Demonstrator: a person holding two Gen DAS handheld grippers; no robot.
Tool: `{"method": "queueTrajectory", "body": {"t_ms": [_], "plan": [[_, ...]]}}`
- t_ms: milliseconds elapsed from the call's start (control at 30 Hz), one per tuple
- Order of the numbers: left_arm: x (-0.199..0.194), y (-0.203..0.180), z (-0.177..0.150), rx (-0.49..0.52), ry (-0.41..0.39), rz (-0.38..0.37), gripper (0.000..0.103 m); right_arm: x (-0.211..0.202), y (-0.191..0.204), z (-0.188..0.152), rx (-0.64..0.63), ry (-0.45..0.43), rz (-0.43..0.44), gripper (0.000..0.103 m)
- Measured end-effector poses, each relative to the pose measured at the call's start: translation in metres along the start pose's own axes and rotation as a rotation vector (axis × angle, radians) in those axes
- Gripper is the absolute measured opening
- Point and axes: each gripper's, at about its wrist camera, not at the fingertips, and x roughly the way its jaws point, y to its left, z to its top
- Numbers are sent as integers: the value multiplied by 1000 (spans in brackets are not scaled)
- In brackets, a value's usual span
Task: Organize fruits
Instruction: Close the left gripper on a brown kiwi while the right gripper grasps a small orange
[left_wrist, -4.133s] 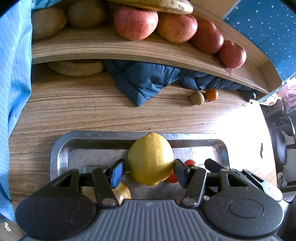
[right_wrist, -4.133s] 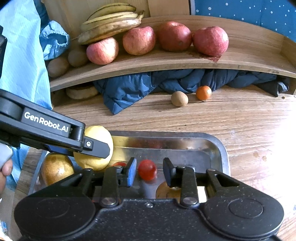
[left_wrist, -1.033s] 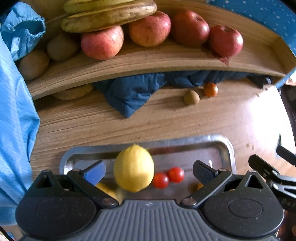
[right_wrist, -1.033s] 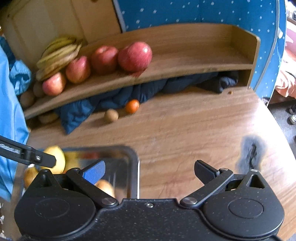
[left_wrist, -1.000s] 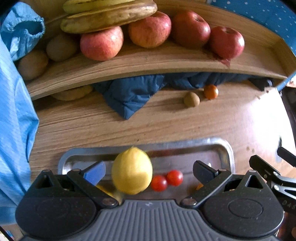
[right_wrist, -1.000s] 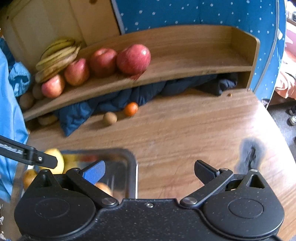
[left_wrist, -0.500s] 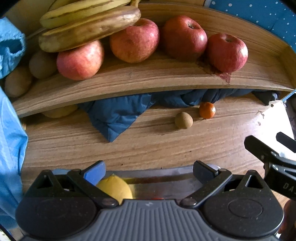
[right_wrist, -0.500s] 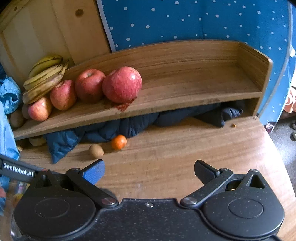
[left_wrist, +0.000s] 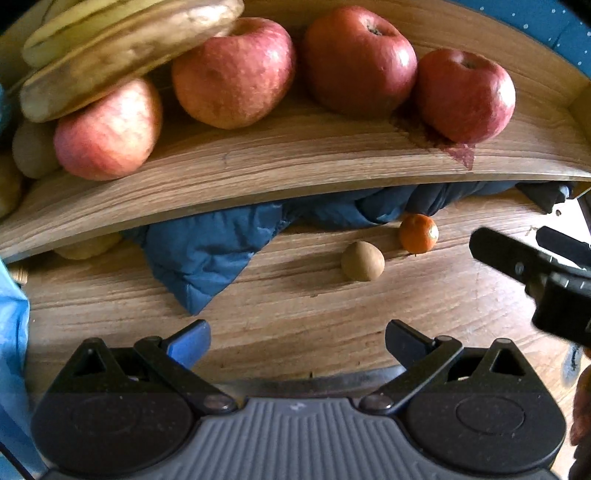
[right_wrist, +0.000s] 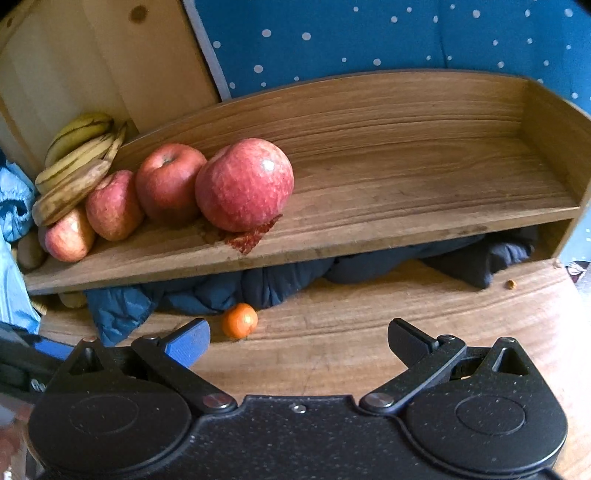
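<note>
My left gripper (left_wrist: 297, 338) is open and empty above the wooden table, facing the shelf. A small brown fruit (left_wrist: 362, 260) and a small orange (left_wrist: 418, 233) lie on the table ahead of it. My right gripper (right_wrist: 298, 338) is open and empty, with the orange (right_wrist: 239, 320) just ahead to its left. Red apples (left_wrist: 232, 72) (right_wrist: 243, 189) and bananas (left_wrist: 122, 55) (right_wrist: 72, 162) sit on the wooden shelf (right_wrist: 406, 206). Only the metal tray's far rim (left_wrist: 314, 382) shows under the left gripper. The right gripper's finger (left_wrist: 517, 266) shows at the right edge of the left view.
A dark blue padded cloth (left_wrist: 207, 247) (right_wrist: 258, 284) is stuffed under the shelf and spills onto the table. Light blue fabric (right_wrist: 14, 206) hangs at the left. A blue dotted wall (right_wrist: 369, 40) stands behind the shelf. Brown fruits (left_wrist: 31, 147) sit at the shelf's left end.
The left gripper let go of the lemon in the tray, then both grippers moved forward toward the shelf. The tray, lemon and cherry tomatoes have dropped out of view.
</note>
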Motion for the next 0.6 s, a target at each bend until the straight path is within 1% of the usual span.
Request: {"method": "queueTrajectory", "body": {"t_ms": [133,233,433,500,567,600], "plan": [[5,-7,2,43,-29,14,102,9,-3,9,21,11,41,102],[7,-14,0,73,-48,15,100,15,-2,14,21,20,57,99],[12,-28,-6,132,-78,15,91,27,2,17,19,52,91,89],[14,-33,-7,143,-90,19,88,31,3,17,25,64,108,83],[15,-43,-10,152,-105,21,82,34,5,17,27,72,125,79],[13,-47,-11,156,-112,22,81,36,7,17,29,73,127,75]]}}
